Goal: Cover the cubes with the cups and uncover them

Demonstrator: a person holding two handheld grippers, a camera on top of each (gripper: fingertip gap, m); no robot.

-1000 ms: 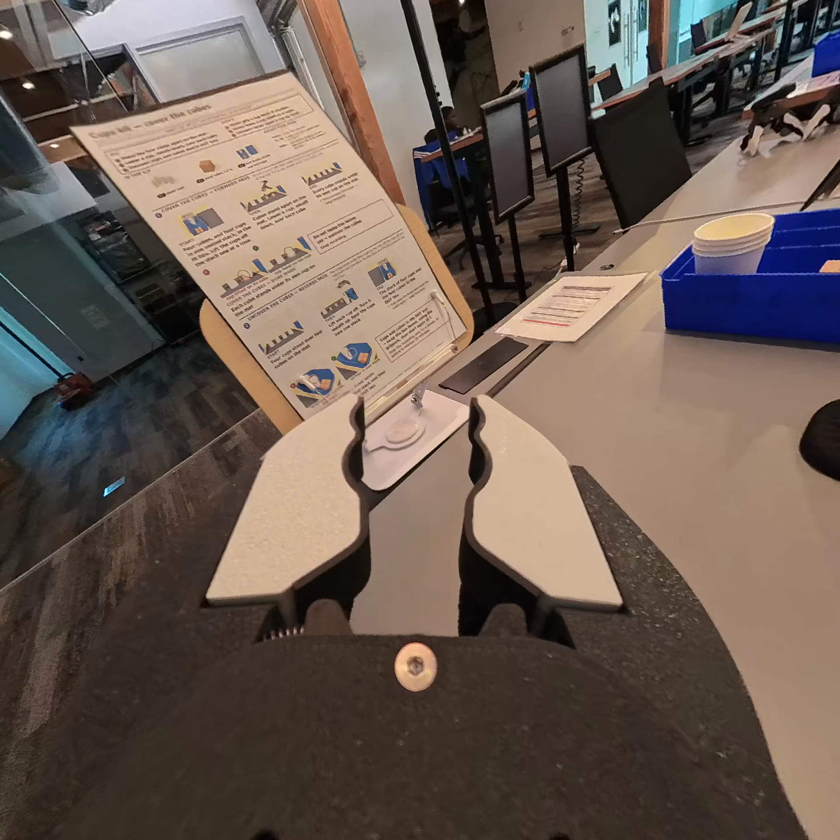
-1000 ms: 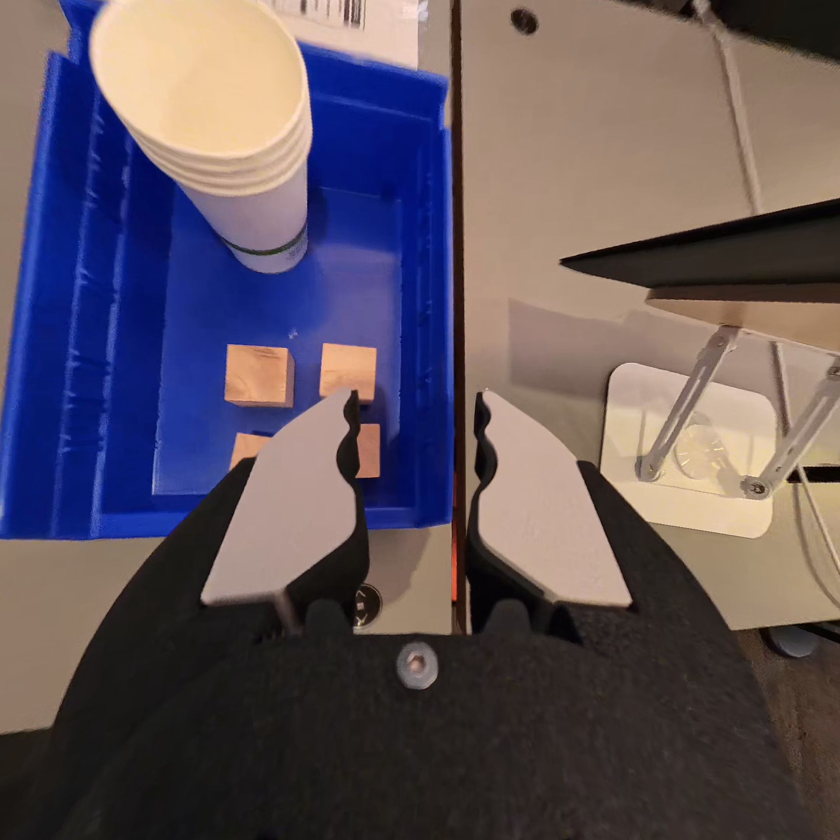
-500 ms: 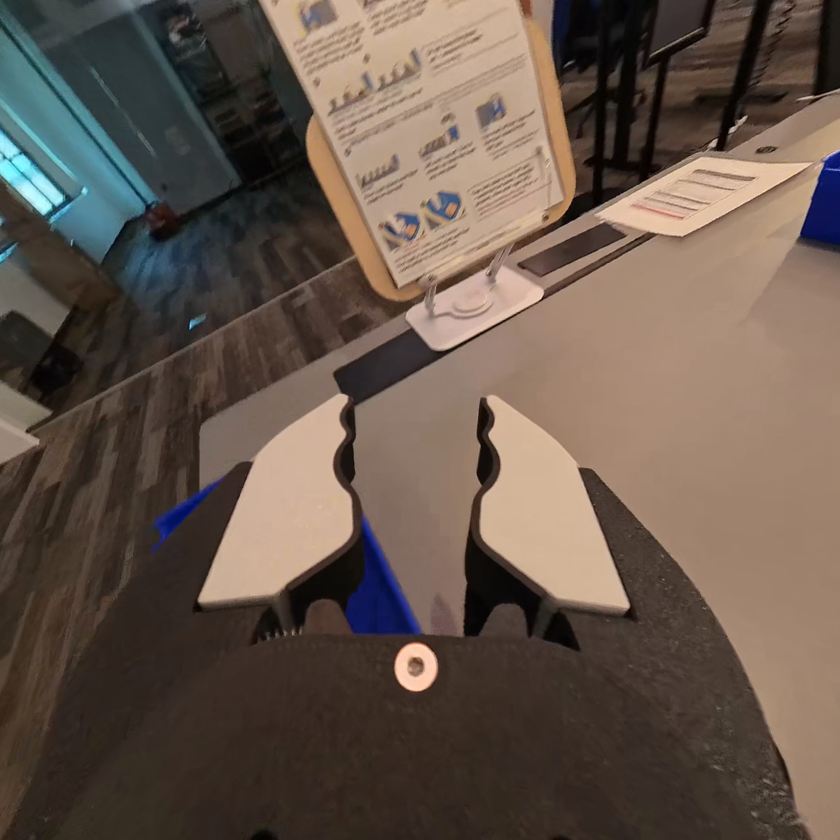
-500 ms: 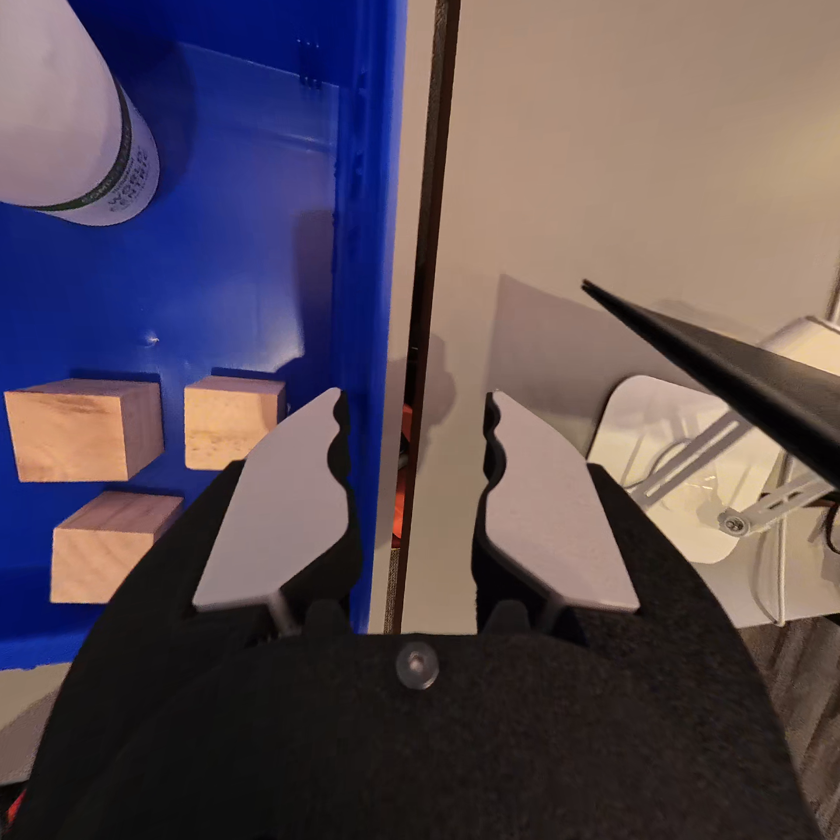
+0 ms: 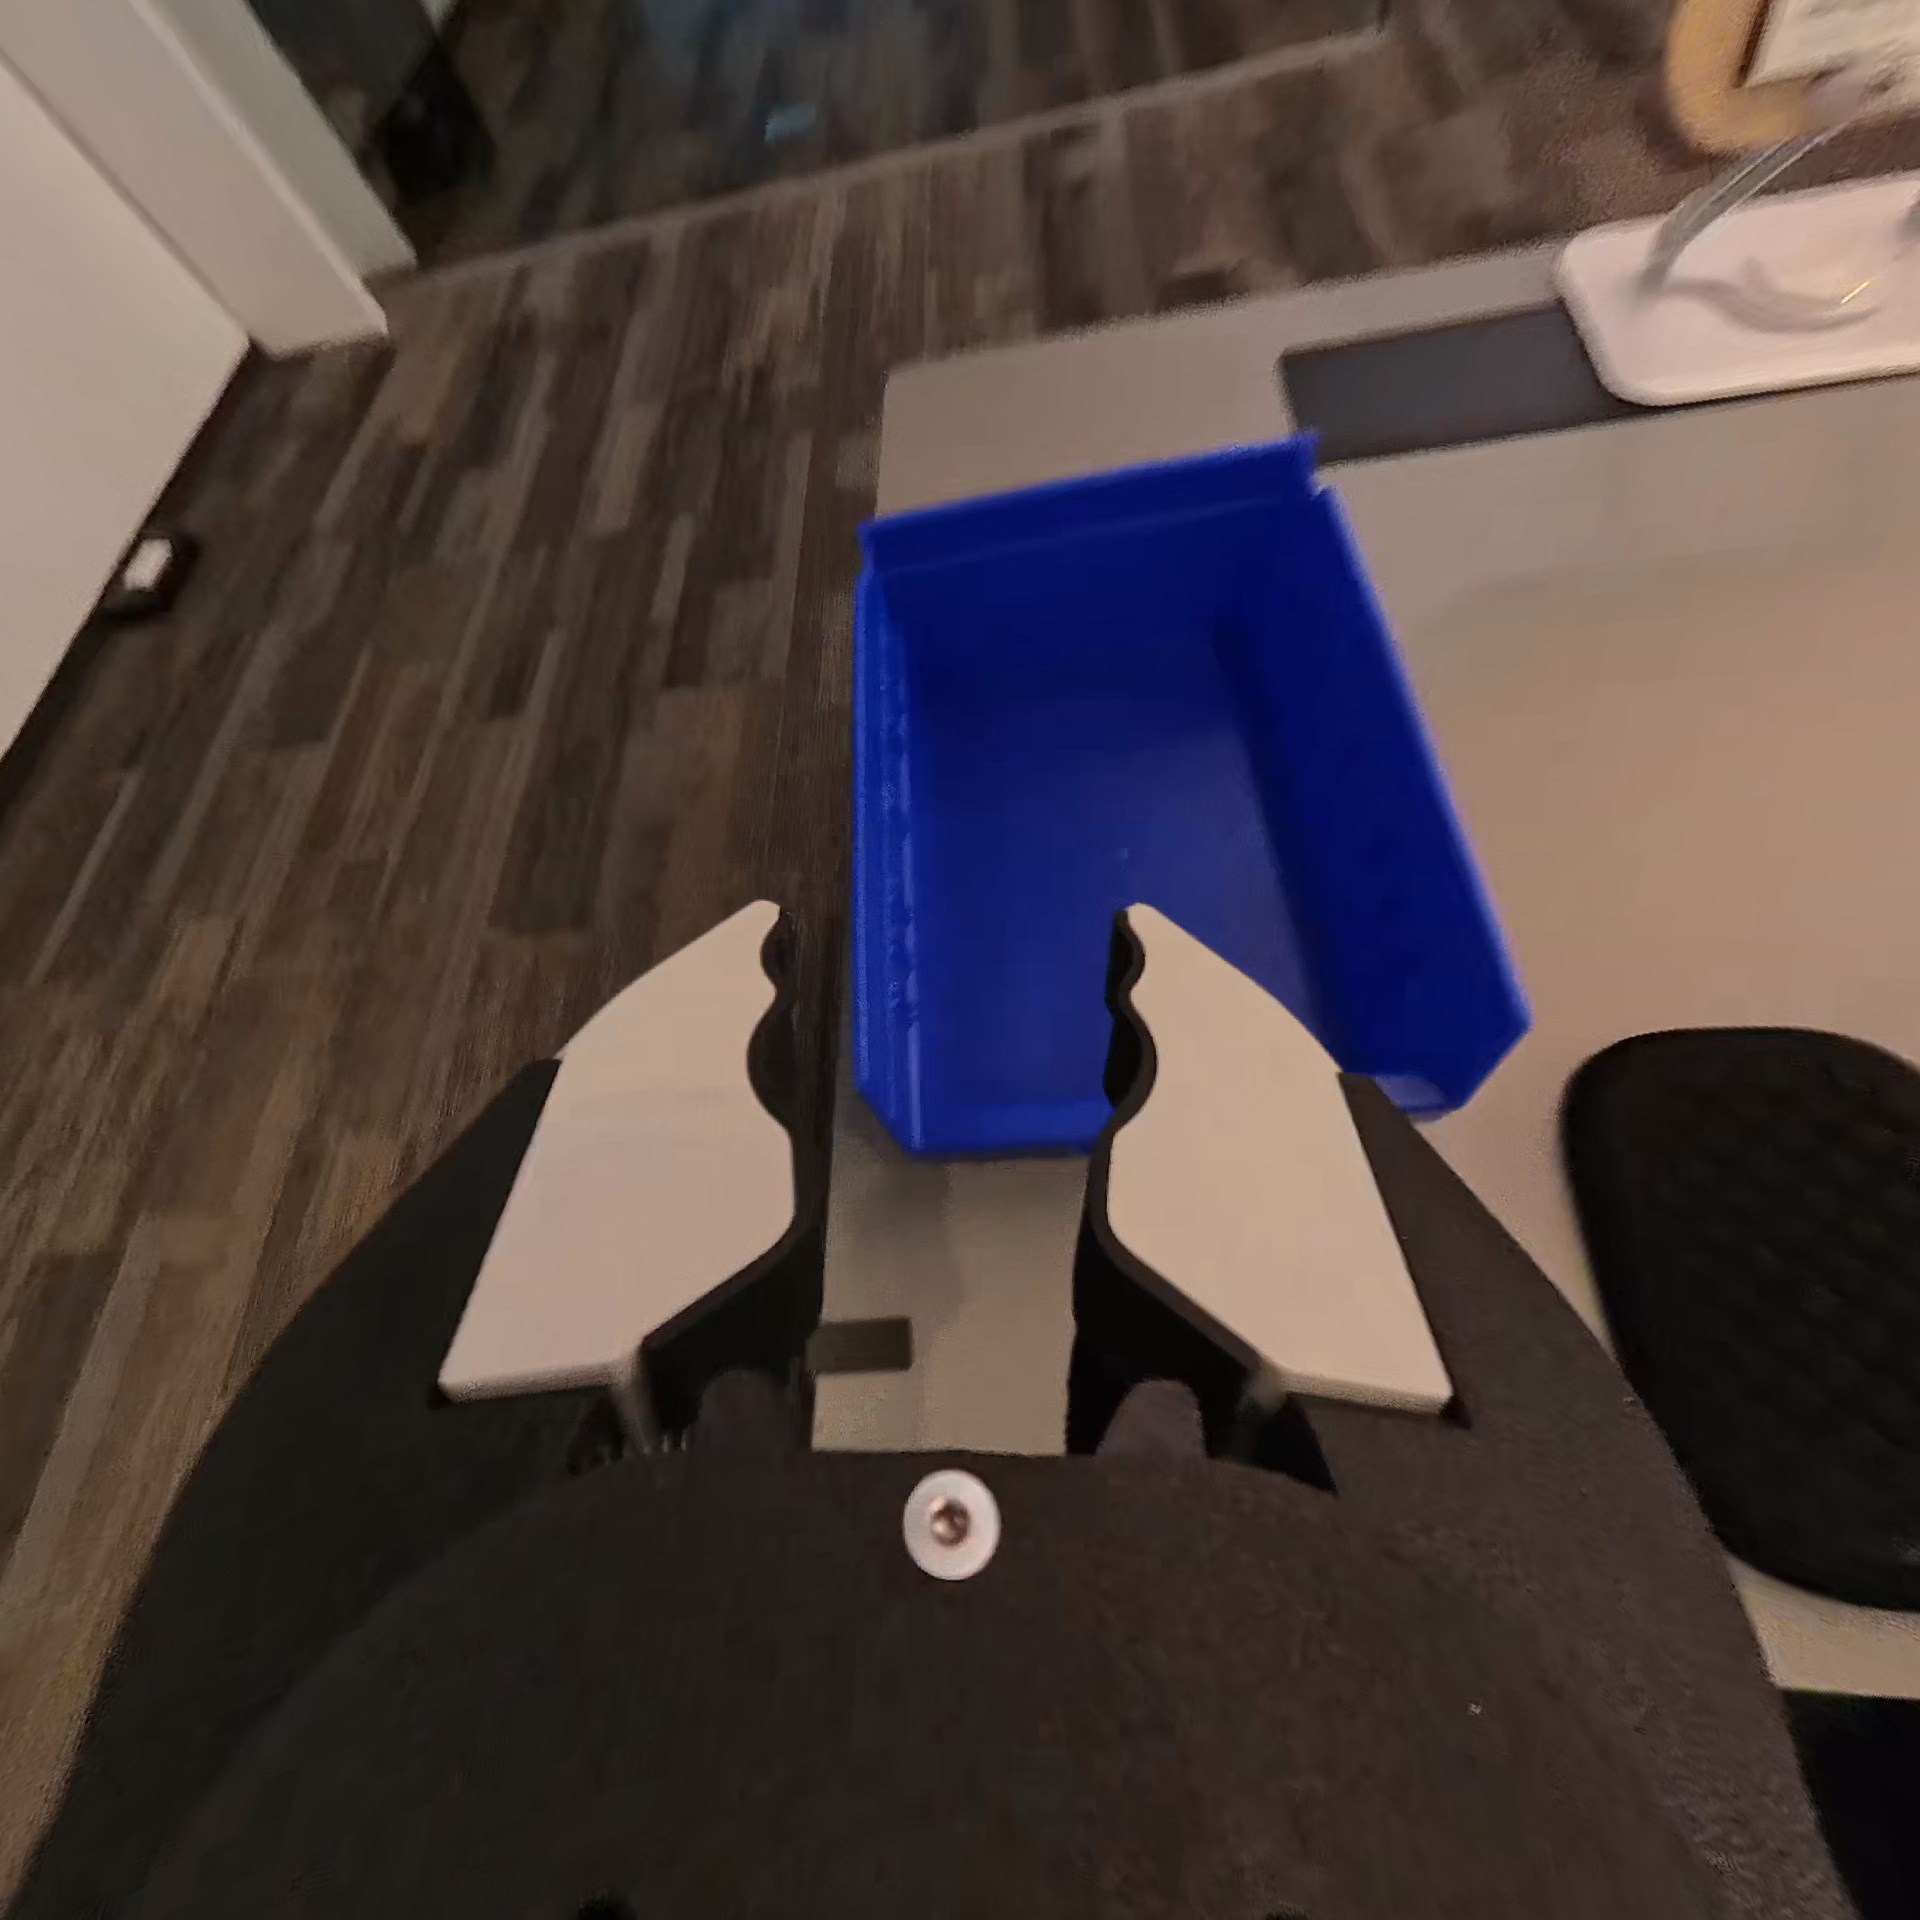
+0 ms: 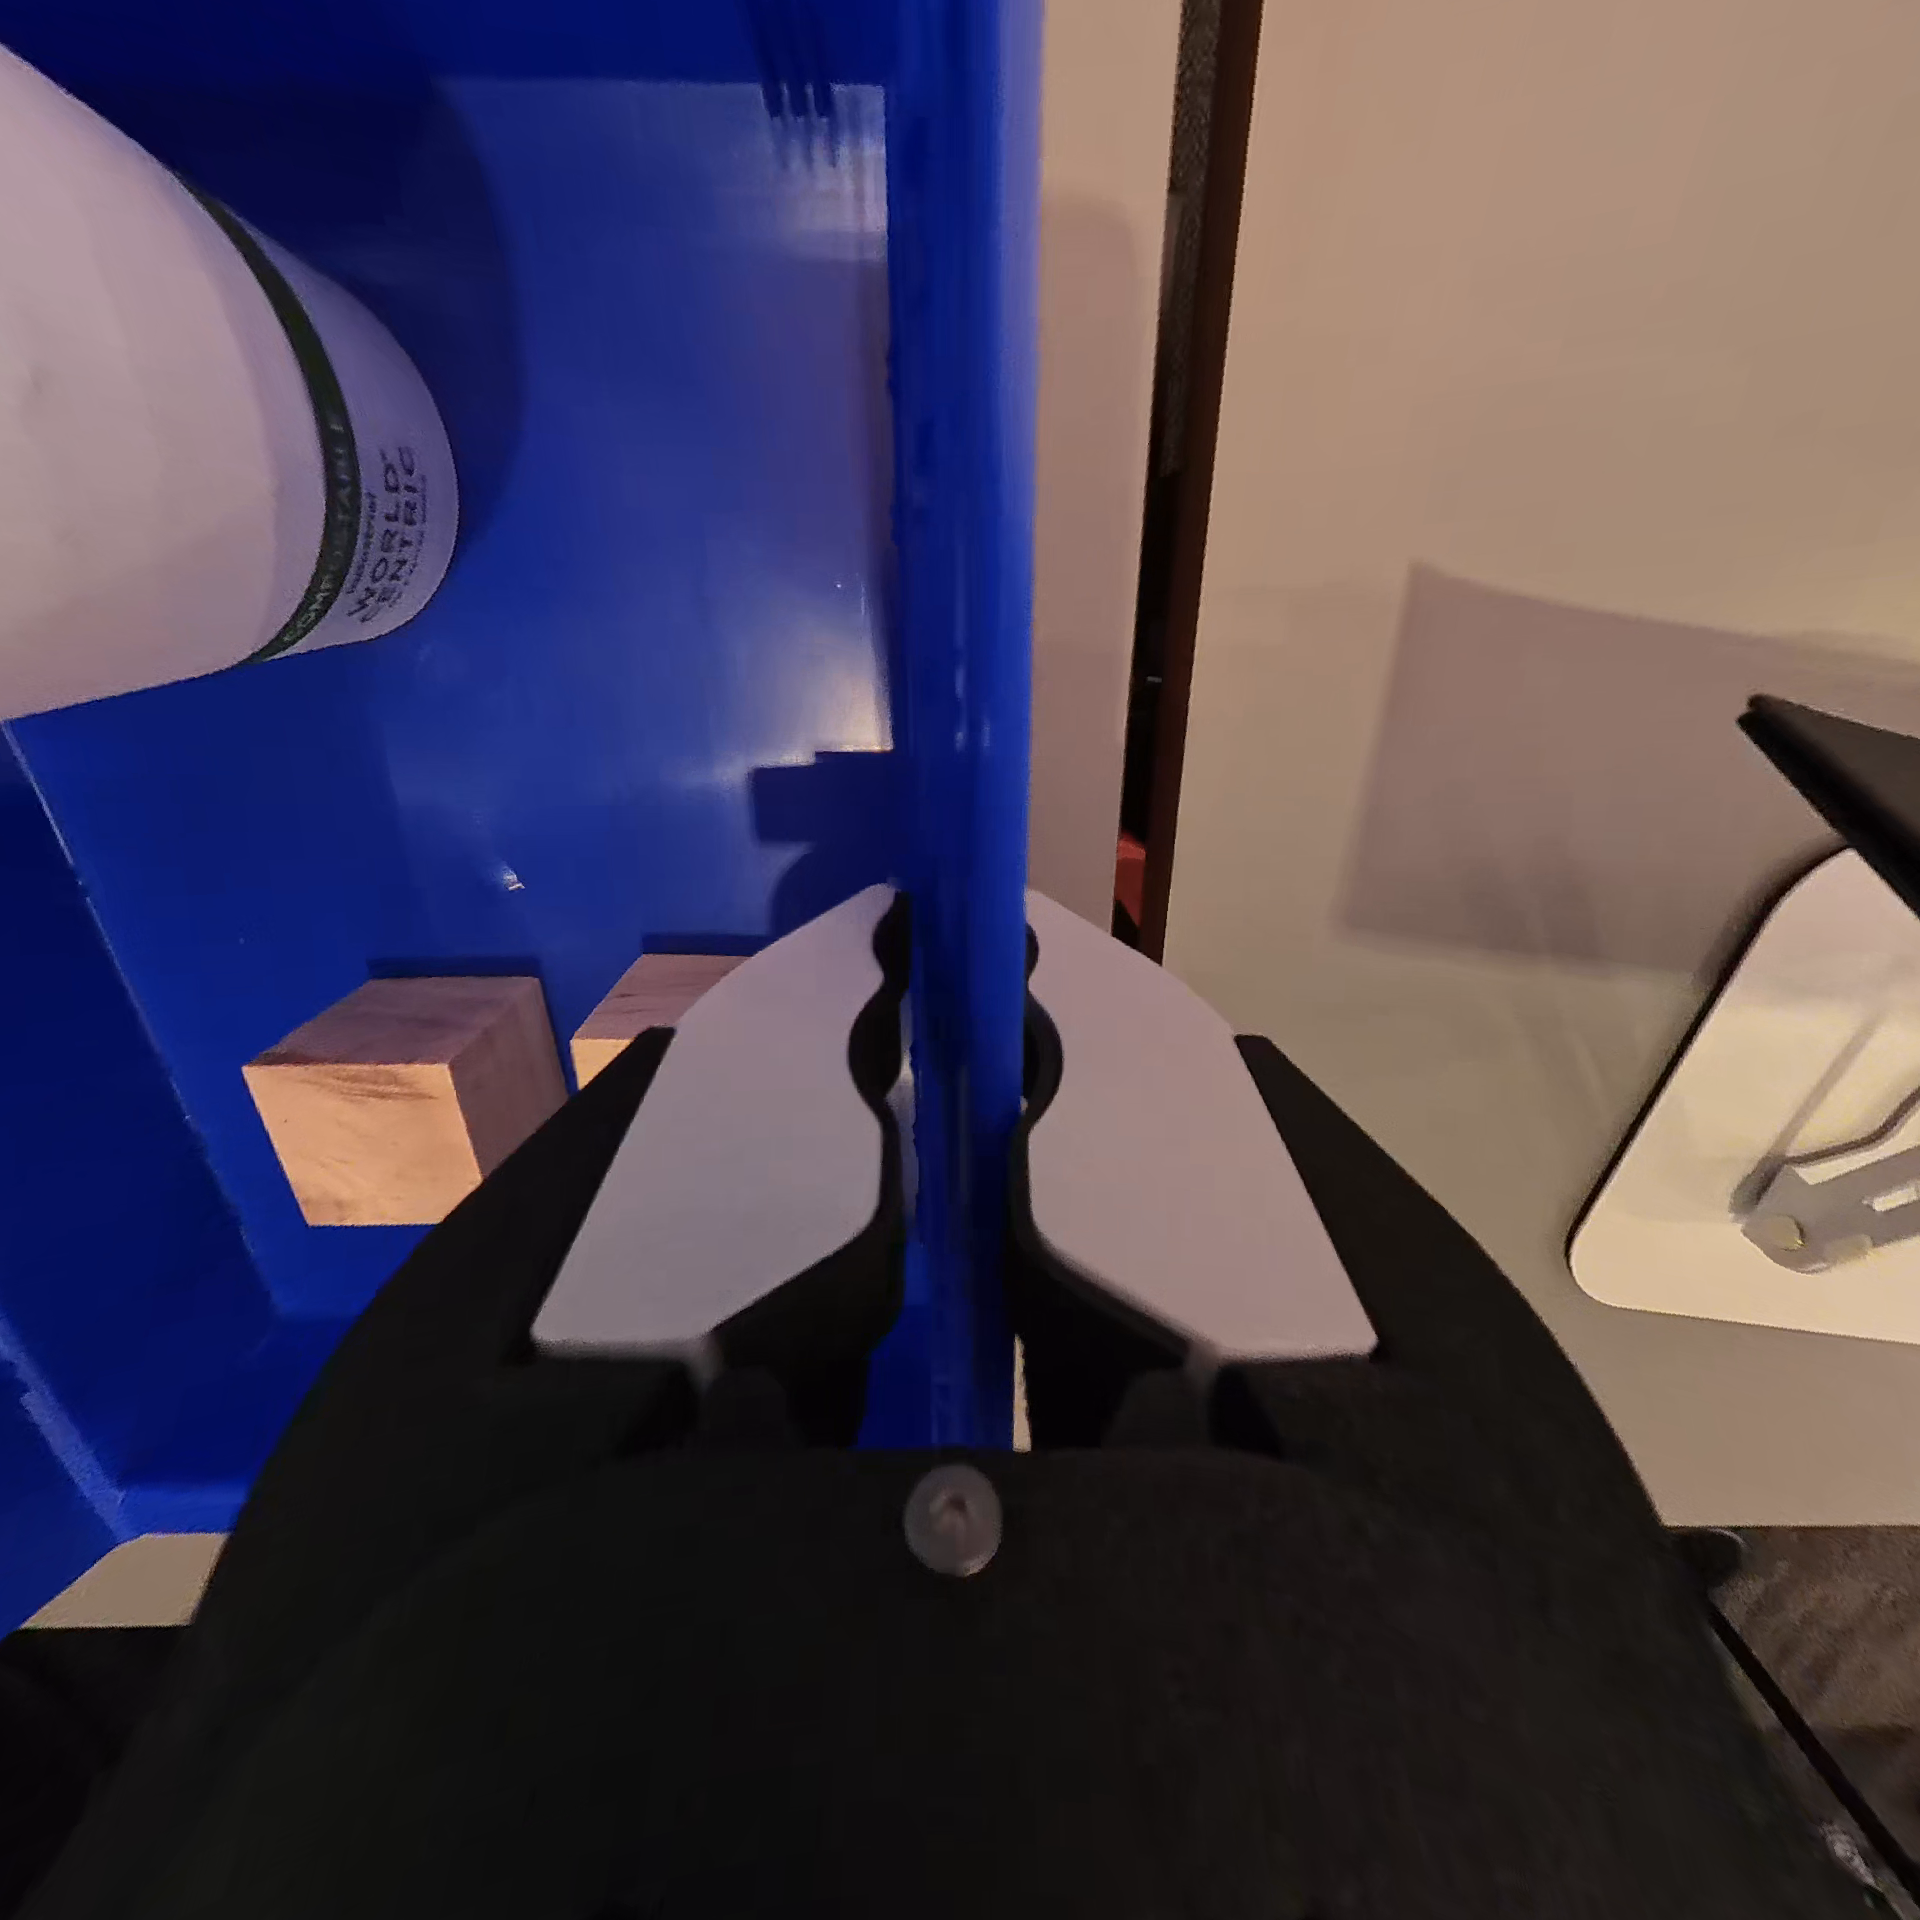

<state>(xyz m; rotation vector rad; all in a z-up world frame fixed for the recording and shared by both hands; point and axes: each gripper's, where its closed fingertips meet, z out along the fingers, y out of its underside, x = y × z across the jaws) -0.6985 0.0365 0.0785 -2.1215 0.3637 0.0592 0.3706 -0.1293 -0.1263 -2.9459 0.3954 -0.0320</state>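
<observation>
In the right wrist view, my right gripper (image 6: pixel 961 914) is shut on the right wall of a blue bin (image 6: pixel 961 468), one finger inside and one outside. Inside the bin stand white paper cups (image 6: pixel 208 416), of which only the lower part shows, and wooden cubes. One cube (image 6: pixel 384 1101) is in full view and another (image 6: pixel 644 1003) is partly hidden behind my left finger. In the left wrist view, my left gripper (image 5: pixel 951 914) is open and empty, held above the near end of a second, empty blue bin (image 5: pixel 1351 727).
The empty bin sits at the grey table's left edge (image 5: pixel 842 1195), with dark floor (image 5: pixel 416 727) beyond. A black rounded object (image 5: pixel 1745 1299) lies to its right. A white stand base (image 6: pixel 1766 1143) and a black board edge (image 6: pixel 1849 769) are right of the cube bin.
My left gripper has swung down and left, from the instruction stand to above the empty bin. My right gripper has dropped over the cube bin's right wall and shut on it.
</observation>
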